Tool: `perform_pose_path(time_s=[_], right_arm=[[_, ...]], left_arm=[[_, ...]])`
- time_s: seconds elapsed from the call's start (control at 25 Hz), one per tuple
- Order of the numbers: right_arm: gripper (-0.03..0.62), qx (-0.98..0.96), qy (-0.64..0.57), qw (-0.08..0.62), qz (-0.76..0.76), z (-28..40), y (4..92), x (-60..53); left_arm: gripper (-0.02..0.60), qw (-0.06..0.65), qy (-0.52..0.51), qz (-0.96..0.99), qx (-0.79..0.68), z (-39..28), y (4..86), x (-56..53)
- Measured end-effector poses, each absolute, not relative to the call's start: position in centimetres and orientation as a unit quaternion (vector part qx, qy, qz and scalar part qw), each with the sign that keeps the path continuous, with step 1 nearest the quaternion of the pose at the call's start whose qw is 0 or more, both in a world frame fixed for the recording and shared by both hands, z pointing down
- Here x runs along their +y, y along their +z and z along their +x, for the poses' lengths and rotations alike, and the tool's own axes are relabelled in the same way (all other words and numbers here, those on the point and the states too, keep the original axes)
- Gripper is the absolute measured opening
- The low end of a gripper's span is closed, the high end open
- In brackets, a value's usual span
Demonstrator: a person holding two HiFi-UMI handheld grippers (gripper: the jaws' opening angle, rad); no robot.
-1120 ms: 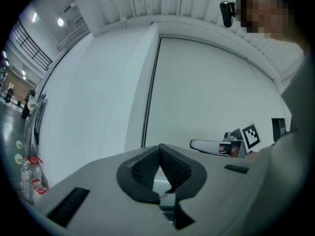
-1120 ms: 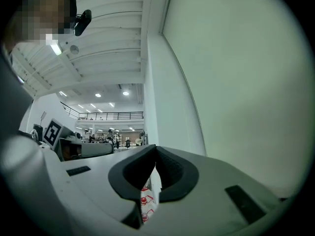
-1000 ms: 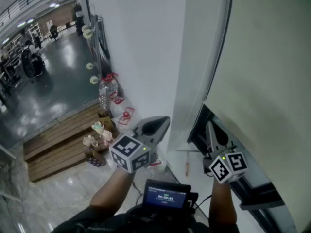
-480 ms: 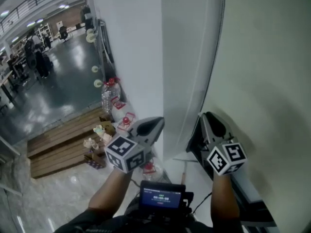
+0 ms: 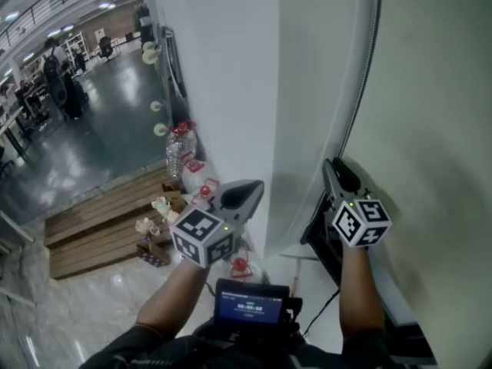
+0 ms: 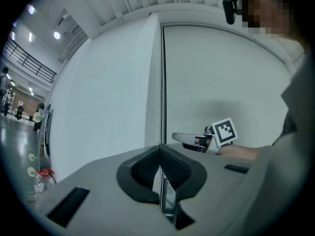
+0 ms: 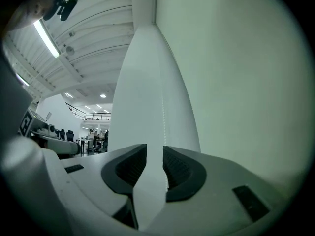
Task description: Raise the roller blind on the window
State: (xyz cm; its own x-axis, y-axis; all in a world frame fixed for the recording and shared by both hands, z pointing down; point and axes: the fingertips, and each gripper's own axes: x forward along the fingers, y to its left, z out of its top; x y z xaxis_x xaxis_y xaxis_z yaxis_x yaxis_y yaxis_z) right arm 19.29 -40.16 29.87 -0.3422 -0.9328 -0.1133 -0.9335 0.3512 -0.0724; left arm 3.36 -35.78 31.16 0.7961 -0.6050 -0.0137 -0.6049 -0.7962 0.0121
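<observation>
Gripping the bead chain (image 6: 163, 82) with the L claw (image 6: 160, 149), pads shut tight on it. Chain straight up from the pinch, and on down behind the pads, seen thru the gap below. Holding the R claw (image 7: 155, 150) apart, just been opening, with the same chain passing loose thru the gap, nearer the right-hand pad. Can't tell if touching that pad.

Carrying a marker cube on each claw: L one (image 5: 202, 238) near-left, R one (image 5: 361, 223) near-right in head view. R claw just beside the dark window frame (image 5: 319, 233), and to the right of the chain as seen from the L claw.

Immediately right of chain: roller blind (image 5: 430, 129), pale, hanging down over the window and filling the whole right side. Left of chain: white wall (image 5: 223, 75).

Near edge, betw. the two forearms: small screen (image 5: 252, 306), lit.

Far left & lower down: wooden steps (image 5: 100, 221), a water bottle (image 5: 178, 148) at their far end, then glossy floor (image 5: 92, 144) with people (image 5: 60, 79) well off in the distance.
</observation>
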Motion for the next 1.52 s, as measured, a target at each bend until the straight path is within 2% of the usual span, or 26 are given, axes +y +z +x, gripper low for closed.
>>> perform_pose_path(time_s=[0.12,0.2,0.32,0.36,0.52,0.56,0.92,1.24,1.52], right_arm=[[0.135,0.81,0.0,0.06,-0.583,19.7,30.2,-42.9],[0.189,0.808,-0.003,0.054,-0.586,19.8,30.3,-44.3],[0.187,0.815,0.001,0.058,-0.577,19.6,30.1,-45.3],[0.171,0.816,0.002,0.06,-0.575,19.4,30.0,-45.5],[0.011,0.816,0.001,0.07,-0.574,18.7,29.7,-45.7],[0.002,0.818,-0.002,0.073,-0.57,18.6,29.6,-45.5],[0.0,0.829,-0.013,0.094,-0.551,18.4,30.0,-40.5],[0.0,0.833,-0.01,0.081,-0.548,18.7,29.7,-34.3],[0.0,0.843,-0.001,0.063,-0.534,18.4,29.4,-30.9]], left_arm=[[0.0,0.001,-0.003,0.946,-0.324,2.8,31.2,-36.7],[0.0,0.003,0.003,0.947,-0.322,2.8,31.6,-37.1],[0.0,0.013,0.004,0.949,-0.314,3.0,31.9,-37.5],[0.0,0.015,0.005,0.95,-0.312,3.0,32.0,-37.5],[0.0,0.019,0.012,0.952,-0.304,2.5,32.4,-37.2],[0.0,0.019,0.011,0.953,-0.302,2.4,32.4,-37.2],[0.0,0.01,-0.02,0.966,-0.259,4.4,30.7,-36.8],[0.0,0.016,-0.052,0.98,-0.194,8.8,28.7,-34.5],[0.0,-0.005,-0.088,0.988,-0.124,13.7,23.4,-32.3]])
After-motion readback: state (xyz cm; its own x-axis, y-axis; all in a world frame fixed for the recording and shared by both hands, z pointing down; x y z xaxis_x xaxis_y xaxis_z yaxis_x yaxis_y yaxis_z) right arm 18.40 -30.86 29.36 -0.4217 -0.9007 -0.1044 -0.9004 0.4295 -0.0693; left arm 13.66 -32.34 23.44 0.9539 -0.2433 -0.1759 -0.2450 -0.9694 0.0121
